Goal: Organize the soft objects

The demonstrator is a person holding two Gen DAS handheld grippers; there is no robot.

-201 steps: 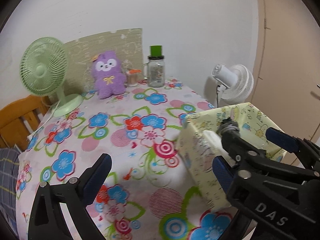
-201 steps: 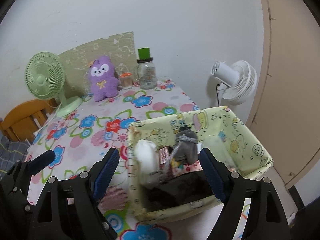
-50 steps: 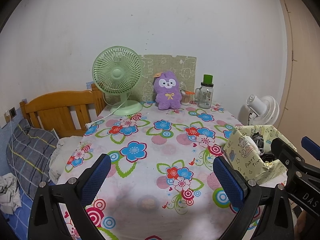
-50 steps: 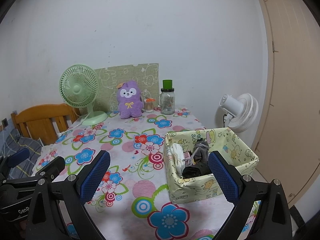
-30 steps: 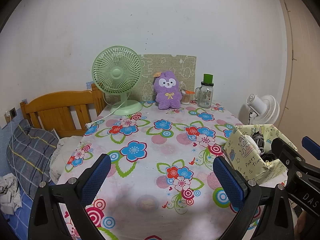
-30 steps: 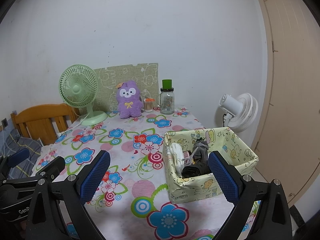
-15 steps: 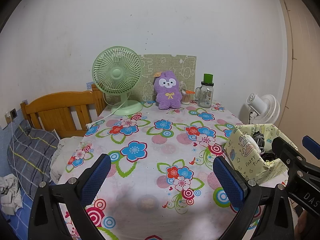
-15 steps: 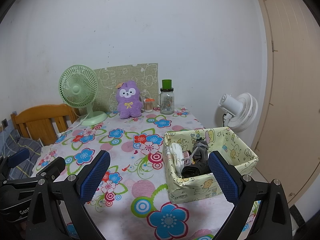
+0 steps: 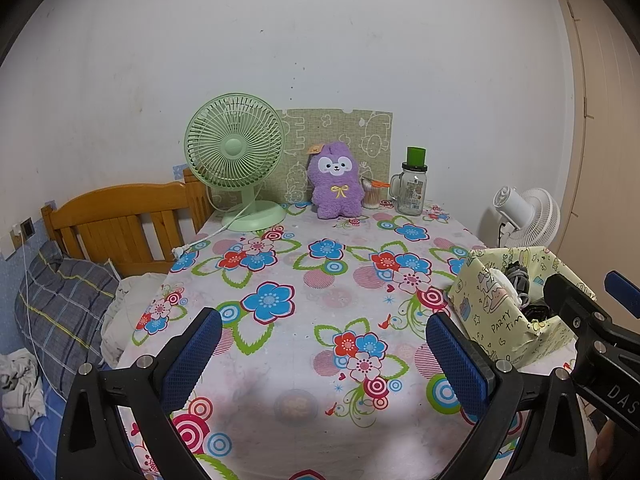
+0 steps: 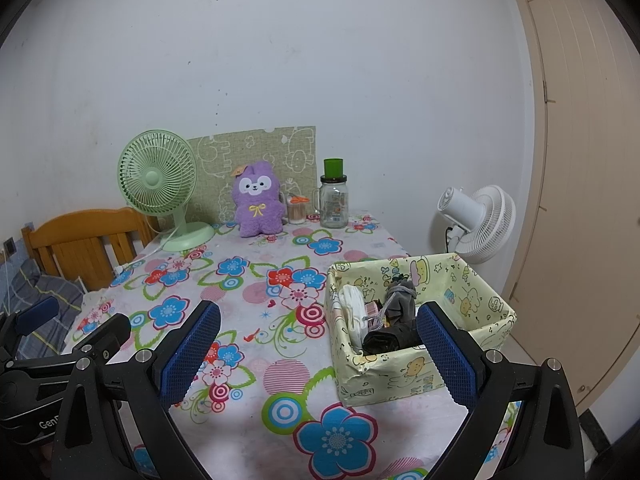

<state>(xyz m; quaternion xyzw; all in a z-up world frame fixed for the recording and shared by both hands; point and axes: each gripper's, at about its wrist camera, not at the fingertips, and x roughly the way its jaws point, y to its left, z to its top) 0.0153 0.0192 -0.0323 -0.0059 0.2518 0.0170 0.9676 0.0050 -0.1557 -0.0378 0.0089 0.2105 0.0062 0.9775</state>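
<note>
Both claws, left (image 9: 320,354) and right (image 10: 318,350), gape empty over the counter (image 10: 256,360); the box (image 10: 416,376) (socks inside) sits just right-forward, nearest the right.

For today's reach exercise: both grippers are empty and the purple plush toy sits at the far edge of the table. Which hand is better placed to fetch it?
Probably left. The purple plush toy lies nearly straight ahead of the open left gripper; it sits left of the right gripper.
</note>
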